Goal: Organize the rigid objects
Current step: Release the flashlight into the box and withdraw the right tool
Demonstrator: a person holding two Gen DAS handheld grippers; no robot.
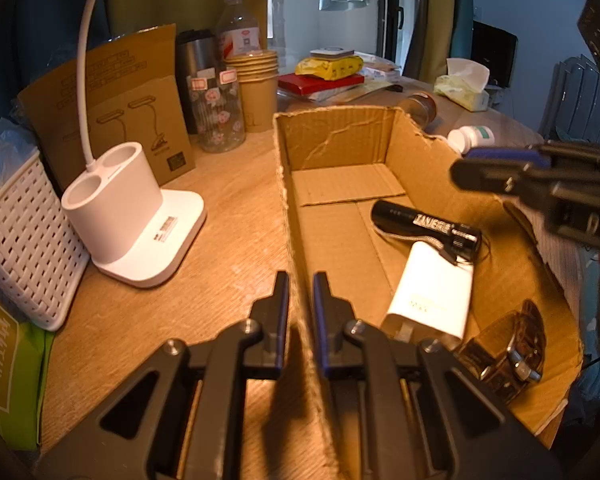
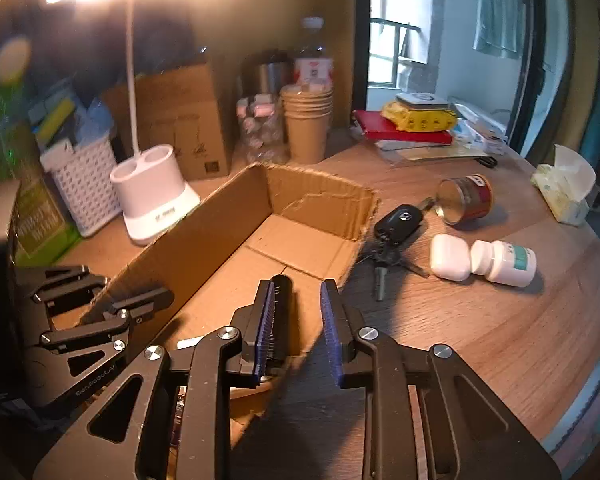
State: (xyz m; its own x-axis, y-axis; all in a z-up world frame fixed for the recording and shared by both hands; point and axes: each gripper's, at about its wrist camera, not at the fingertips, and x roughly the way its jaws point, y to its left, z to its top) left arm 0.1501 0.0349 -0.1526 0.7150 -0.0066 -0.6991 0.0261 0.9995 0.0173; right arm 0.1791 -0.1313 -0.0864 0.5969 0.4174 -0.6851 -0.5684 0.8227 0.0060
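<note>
Left gripper (image 1: 301,280): jaws nipped onto the near wall of the box (image 1: 340,136), steadying it. Right gripper (image 2: 298,300): jaws parted, empty, over the box's right rim; torch (image 2: 281,294) lies just under the left pad, free.

Step, by my reading: torch dropped in, fetch the next item. Lift clear of the rim first, then swing right; keep the left pinch firm.

Beyond the right jaw: keys (image 2: 396,222), white case (image 2: 450,257), pill bottle (image 2: 504,262), tin (image 2: 466,199) on its side — smooth, hard, round ones may roll. Box: raw corrugated card, torn edges.
</note>
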